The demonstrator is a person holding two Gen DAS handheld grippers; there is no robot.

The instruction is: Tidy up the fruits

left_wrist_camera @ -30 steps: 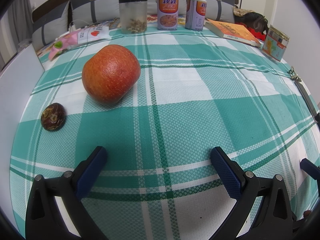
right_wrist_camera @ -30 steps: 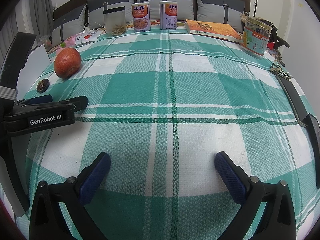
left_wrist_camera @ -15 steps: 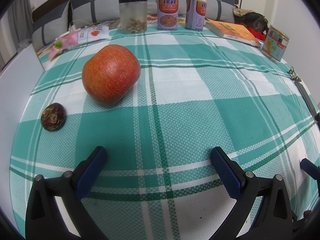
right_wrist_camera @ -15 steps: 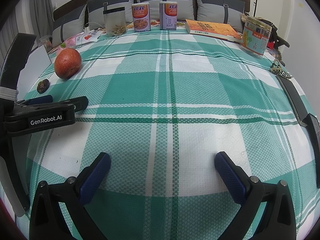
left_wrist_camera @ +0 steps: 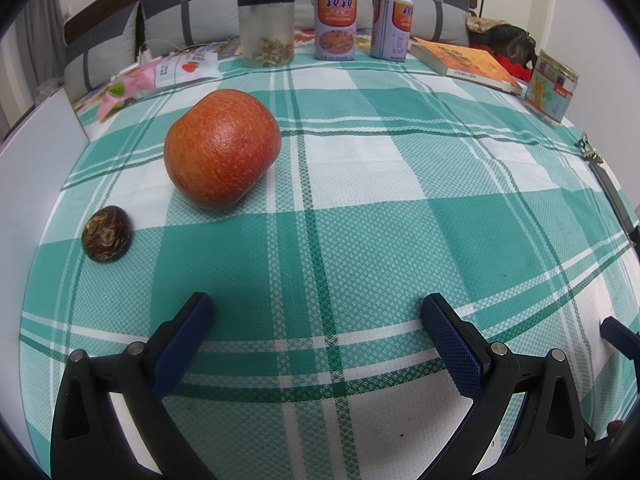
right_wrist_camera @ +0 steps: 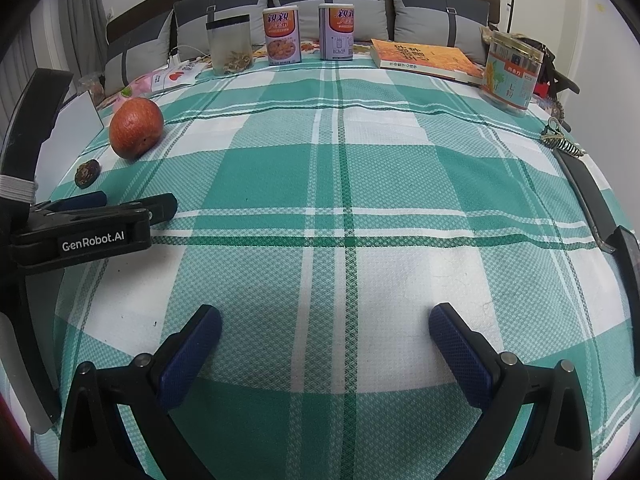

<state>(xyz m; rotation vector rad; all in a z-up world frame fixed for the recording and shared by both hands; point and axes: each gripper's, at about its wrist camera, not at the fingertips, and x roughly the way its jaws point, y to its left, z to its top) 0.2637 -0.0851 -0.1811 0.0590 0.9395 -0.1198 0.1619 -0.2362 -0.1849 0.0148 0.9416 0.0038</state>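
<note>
A large orange-red fruit lies on the green plaid cloth, left of centre in the left wrist view. A small dark brown wrinkled fruit lies nearer and to its left. Both show at the far left of the right wrist view, the orange fruit and the small fruit. My left gripper is open and empty, a short way in front of the fruits. It also shows side-on in the right wrist view. My right gripper is open and empty over bare cloth.
A white board stands at the left edge. Along the back are a clear jar, two cans, a book, a printed tin and snack packets. A dark strap with keys lies at the right.
</note>
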